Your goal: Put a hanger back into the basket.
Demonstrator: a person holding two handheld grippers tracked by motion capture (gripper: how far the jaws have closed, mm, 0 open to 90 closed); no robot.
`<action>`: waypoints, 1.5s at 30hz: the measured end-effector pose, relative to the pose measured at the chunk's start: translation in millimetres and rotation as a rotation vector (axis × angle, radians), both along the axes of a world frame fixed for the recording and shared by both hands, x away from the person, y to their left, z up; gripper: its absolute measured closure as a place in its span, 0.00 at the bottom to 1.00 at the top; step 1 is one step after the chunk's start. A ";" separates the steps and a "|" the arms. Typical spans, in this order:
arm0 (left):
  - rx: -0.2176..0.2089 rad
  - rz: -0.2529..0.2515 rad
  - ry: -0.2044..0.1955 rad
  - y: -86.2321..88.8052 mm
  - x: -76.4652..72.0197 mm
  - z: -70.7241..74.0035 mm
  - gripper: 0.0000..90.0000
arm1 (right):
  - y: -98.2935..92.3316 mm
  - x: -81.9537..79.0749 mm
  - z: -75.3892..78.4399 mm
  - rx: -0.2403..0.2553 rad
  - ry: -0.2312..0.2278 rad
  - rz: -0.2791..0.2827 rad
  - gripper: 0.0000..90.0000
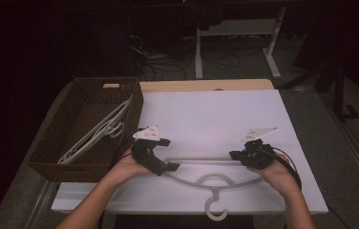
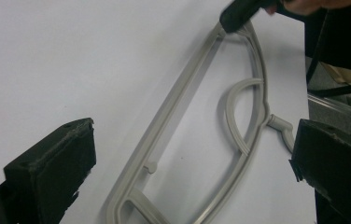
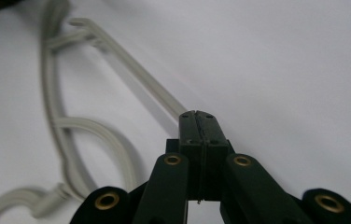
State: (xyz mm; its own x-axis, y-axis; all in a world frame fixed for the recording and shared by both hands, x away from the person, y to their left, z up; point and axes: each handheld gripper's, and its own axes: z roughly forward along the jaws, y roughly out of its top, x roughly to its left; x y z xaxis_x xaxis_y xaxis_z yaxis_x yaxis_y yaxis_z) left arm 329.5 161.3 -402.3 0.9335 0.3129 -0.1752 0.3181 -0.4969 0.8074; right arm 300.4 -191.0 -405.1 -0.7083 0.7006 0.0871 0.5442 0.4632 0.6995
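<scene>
The grey plastic clothes hanger lay flat on the white counter, spanning the gap between the two tools, with its hook pointing toward the person's edge of the counter. The left tool sat at the hanger's left end; in the left gripper view its jaws stood wide apart on either side of that end, with the hanger's straight bar and curved shoulder running away from the jaws toward the other tool, and no pad pressed on the plastic. The right tool sat at the hanger's right end. In the right gripper view its jaws were drawn together, pad against pad, at the point where the straight bar met their tips; whether the tips pinched the bar or merely rested at its end could not be determined. The left gripper view showed the black tip of the right tool touching the far corner of the hanger. Beyond the left tool, to its left, stood a dark woven basket holding several white hangers laid aslant against its wall. Each tool was held in one hand, with the forearms entering from the near edge of the counter.
</scene>
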 end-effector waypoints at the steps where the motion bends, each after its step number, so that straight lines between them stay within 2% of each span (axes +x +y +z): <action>1: -0.003 -0.008 0.001 -0.9 -0.8 -1.3 0.00 | -12.0 0.7 -0.3 -0.011 -0.003 -0.038 0.99; 2: -0.003 -0.008 0.001 -0.9 -0.8 -1.3 0.00 | -12.0 0.7 -0.3 -0.011 -0.003 -0.038 0.99; 4: 0.003 -0.016 0.002 -2.3 -1.2 -3.2 0.00 | -24.4 2.1 -2.4 -0.026 -0.001 -0.084 0.99; 8: 0.002 -0.021 0.005 -3.5 -1.4 -4.4 0.00 | -36.0 3.6 -6.4 -0.047 0.012 -0.122 0.99; 9: 0.001 -0.020 0.007 -4.1 -1.6 -5.2 0.00 | -43.6 4.2 -9.1 -0.056 0.023 -0.146 0.99; 13: 0.004 -0.026 0.009 -4.4 -1.5 -6.4 0.00 | -51.9 5.3 -14.4 -0.059 0.043 -0.174 0.99; 17: 0.005 -0.028 0.012 -5.0 -1.9 -7.0 0.00 | -54.7 6.6 -18.6 -0.065 0.056 -0.188 0.99; 22: 0.008 -0.037 0.012 -5.8 -2.0 -8.1 0.00 | -55.1 10.2 -26.9 -0.101 0.076 -0.210 0.99; 29: 0.018 -0.047 0.013 -8.0 -2.8 -9.6 0.00 | -54.8 13.5 -30.8 -0.112 0.089 -0.210 0.99; 33: 0.026 -0.071 0.012 -12.1 -4.4 -11.1 0.00 | -55.4 14.8 -31.9 -0.105 0.103 -0.215 0.99; 35: 0.027 -0.096 0.017 -15.0 -5.0 -12.8 0.06 | -55.2 15.5 -32.3 -0.108 0.107 -0.214 0.99; 38: 0.043 -0.116 0.020 -19.2 -5.7 -15.5 0.09 | -54.9 16.2 -32.7 -0.110 0.108 -0.215 0.99; 39: 0.056 -0.129 0.022 -22.4 -6.0 -17.8 0.09 | -54.4 16.4 -32.8 -0.112 0.112 -0.218 0.99; 41: 0.093 -0.161 0.024 -30.7 -7.1 -23.7 0.15 | -54.1 17.7 -33.6 -0.115 0.116 -0.219 0.99; 44: 0.114 -0.188 0.018 -36.7 -7.7 -27.1 0.19 | -53.8 18.1 -34.0 -0.116 0.118 -0.222 0.99; 45: 0.142 -0.217 0.012 -42.2 -9.5 -30.0 0.22 | -53.9 18.3 -34.2 -0.118 0.119 -0.220 0.99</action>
State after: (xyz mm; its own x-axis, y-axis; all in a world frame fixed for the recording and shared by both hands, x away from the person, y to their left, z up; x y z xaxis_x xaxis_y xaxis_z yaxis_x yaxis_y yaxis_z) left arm 320.0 119.1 -432.4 0.9796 0.1282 -0.1551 0.2009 -0.6626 0.7215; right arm 318.7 -244.9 -439.2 -0.5276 0.8467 0.0694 0.7160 0.3992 0.5727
